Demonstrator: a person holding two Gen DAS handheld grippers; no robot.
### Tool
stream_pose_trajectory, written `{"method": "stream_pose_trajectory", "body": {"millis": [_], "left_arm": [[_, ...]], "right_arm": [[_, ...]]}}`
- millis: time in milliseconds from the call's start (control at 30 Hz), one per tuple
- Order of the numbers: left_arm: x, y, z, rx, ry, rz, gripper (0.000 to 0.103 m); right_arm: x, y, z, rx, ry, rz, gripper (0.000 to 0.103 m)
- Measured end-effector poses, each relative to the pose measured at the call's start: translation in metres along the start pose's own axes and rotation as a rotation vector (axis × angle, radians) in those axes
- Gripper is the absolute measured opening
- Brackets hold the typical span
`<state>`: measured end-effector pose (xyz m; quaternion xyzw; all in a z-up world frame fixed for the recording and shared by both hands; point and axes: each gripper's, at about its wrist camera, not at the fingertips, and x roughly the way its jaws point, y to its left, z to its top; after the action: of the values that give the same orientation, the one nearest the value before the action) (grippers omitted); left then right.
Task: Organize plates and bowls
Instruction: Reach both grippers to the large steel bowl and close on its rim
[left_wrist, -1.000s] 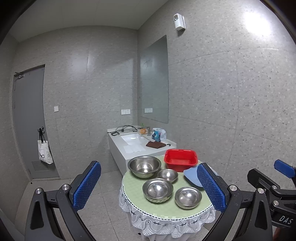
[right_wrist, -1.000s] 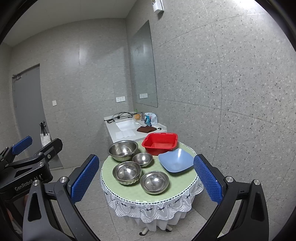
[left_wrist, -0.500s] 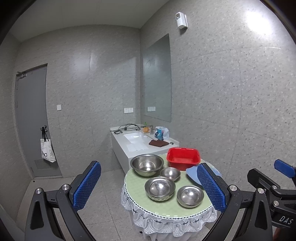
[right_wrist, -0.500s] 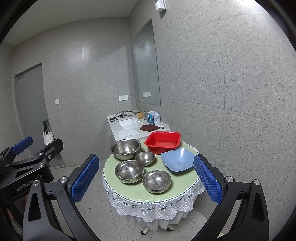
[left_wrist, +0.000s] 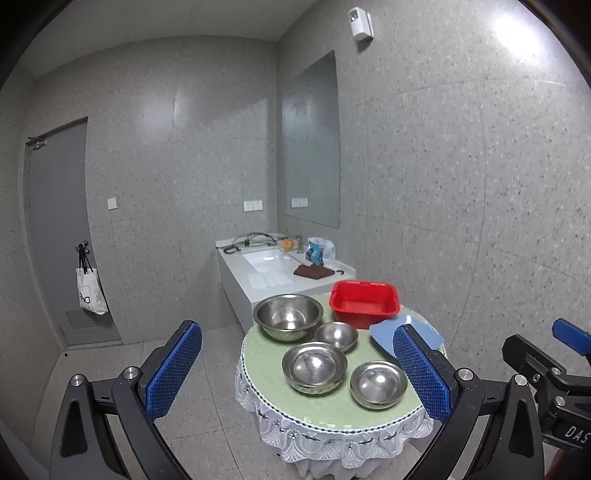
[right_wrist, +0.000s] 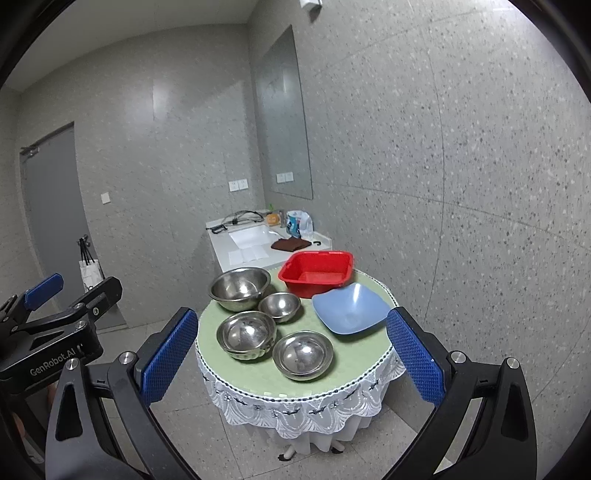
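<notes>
Both claws hang wide apart and empty, well short of the round surface (right_wrist: 354, 354). Ahead of the left claw (left_wrist: 297, 369) sit four steel bowls (left_wrist: 314, 365). Between the right claw's (right_wrist: 291, 354) fingers lie the same bowls, a blue plate (right_wrist: 351, 308) just right of them, and a red basin (right_wrist: 316, 273) behind.

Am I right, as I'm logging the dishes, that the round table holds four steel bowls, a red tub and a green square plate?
Not quite: the square plate is blue, as the right wrist view shows. The green is the table covering. The four steel bowls and the red tub are as you say.
</notes>
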<state>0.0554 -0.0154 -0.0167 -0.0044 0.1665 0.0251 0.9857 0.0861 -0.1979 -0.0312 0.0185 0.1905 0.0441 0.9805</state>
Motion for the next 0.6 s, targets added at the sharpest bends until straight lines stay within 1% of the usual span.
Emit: {"method": "stream_pose_trajectory", "body": {"millis": [167,233,367,600], "left_arm": [[0.044,0.005,0.012,0.008,0.048,-0.016,0.102],[0.069,0.009,0.019,0.01,0.068,-0.025,0.102],[0.129,0.026,0.033,0.007,0.115,-0.045,0.102],[0.251,0.06,0.072,0.028,0.176,-0.061,0.102]], "right_arm": [[0.025,-0.007,-0.001,0.019,0.027,-0.02,0.103],[0.041,-0.009,0.0,0.031,0.039,-0.028,0.103],[0.077,-0.009,0.001,0.051,0.07,-0.03,0.103],[0.168,0.008,0.015,0.092,0.12,-0.069,0.103]]}}
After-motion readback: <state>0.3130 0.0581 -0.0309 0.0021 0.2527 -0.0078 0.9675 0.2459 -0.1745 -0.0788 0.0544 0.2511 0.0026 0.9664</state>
